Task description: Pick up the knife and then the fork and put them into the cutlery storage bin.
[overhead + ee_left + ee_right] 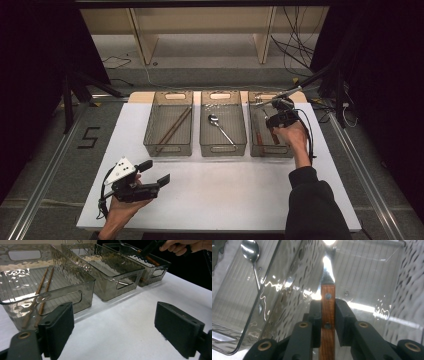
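My right gripper (328, 302) is shut on the wooden handle (328, 312) of a riveted utensil, whose metal end (328, 267) points down into the right clear bin (270, 153). In the high view, this gripper (276, 124) hovers over that bin. A second brown-handled piece (260, 136) seems to lie inside the bin. Chopsticks (175, 126) lie in the left bin (168, 149), and a spoon (220, 127) lies in the middle bin (223, 147). My left gripper (155, 171) is held open just above the table's front left. Nothing is between its jaws (115, 327).
The three bins stand side by side along the back of the white table (225, 190). A wide bare stretch of tabletop lies between them and the front edge. A thin metal rod (280, 95) slants over the right bin's far corner. Dark stands and cables flank the table.
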`<state>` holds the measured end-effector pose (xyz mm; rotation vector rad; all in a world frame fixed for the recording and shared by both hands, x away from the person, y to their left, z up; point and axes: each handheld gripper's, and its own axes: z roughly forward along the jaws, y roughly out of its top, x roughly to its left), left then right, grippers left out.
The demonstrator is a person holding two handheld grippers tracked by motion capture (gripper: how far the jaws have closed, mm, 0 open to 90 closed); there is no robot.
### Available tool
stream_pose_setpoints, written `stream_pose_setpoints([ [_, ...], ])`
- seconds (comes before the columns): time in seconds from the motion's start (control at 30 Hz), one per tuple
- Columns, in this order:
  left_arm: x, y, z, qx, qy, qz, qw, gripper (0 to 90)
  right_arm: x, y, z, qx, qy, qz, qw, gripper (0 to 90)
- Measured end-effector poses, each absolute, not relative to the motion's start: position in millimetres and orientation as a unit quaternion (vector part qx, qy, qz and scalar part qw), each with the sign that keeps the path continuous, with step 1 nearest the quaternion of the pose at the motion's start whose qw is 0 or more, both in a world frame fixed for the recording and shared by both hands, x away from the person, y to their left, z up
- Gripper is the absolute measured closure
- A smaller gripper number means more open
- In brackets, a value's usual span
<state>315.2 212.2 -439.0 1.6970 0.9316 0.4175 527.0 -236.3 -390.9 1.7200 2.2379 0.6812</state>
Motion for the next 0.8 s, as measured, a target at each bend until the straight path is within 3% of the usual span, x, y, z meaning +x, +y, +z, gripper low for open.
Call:
stream_pose_setpoints([
  [0.37, 315.1, 212.3, -439.2, 0.716, 0.394, 0.176, 0.549, 15.8, 526.8, -238.3, -405.5, 0.604, 0.755, 0.23, 0.11, 75.8],
  [0.5, 315.3, 211.9, -439.4, 0.717, 0.394, 0.176, 0.547, 15.7, 526.8, -236.1, -405.1, 0.6, 0.758, 0.239, 0.092, 61.1],
  [0.8, 315.1, 212.3, -439.3, 0.716, 0.395, 0.175, 0.549, 15.7, 512.9, -237.3, -388.6, 0.573, 0.759, 0.29, 0.107, 48.3],
])
